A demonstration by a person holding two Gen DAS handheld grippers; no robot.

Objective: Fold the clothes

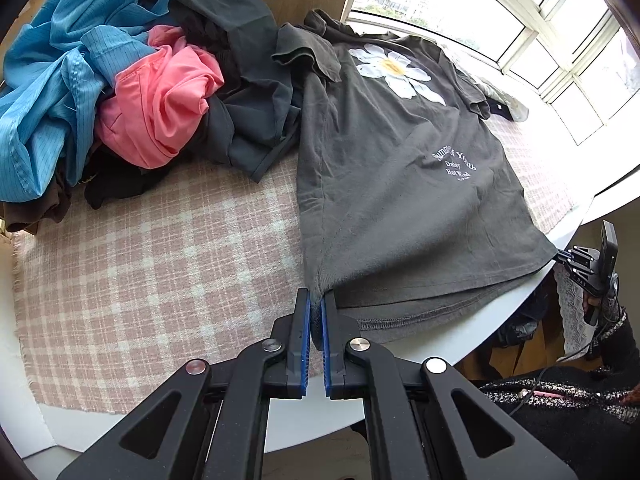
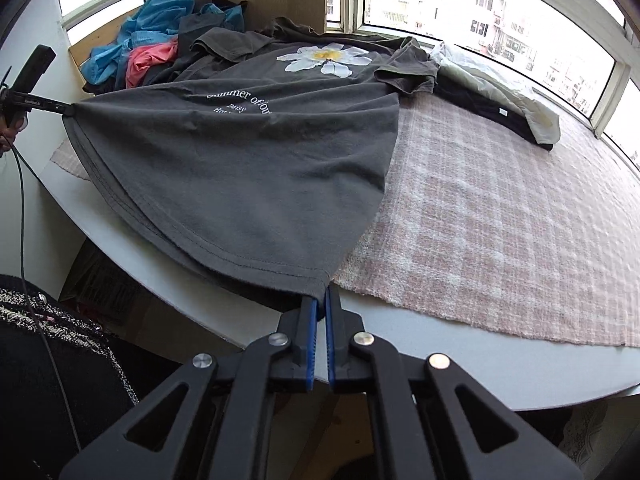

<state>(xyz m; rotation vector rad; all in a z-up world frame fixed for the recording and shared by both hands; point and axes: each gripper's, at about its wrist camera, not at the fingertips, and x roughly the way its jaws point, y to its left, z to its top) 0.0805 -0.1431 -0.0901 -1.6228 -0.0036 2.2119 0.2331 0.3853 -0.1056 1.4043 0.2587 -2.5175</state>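
Left wrist view: grey T-shirt (image 1: 400, 184) on the table (image 1: 460, 336), printed "Daisy" beneath a white flower; left gripper (image 1: 317, 300) and right gripper (image 2: 322, 294) each pinch a hem corner.

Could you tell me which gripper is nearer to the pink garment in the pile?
Left. The left gripper grips the grey T-shirt's hem corner on the pink garment's side; the right gripper holds the opposite corner.

grey T-shirt (image 1: 400, 184) with white daisy print (image 1: 396, 70) and lettering | lying spread print-up on the plaid cloth (image 1: 160, 248) | near hem overhanging the surface edge, hem corners being pinched taut
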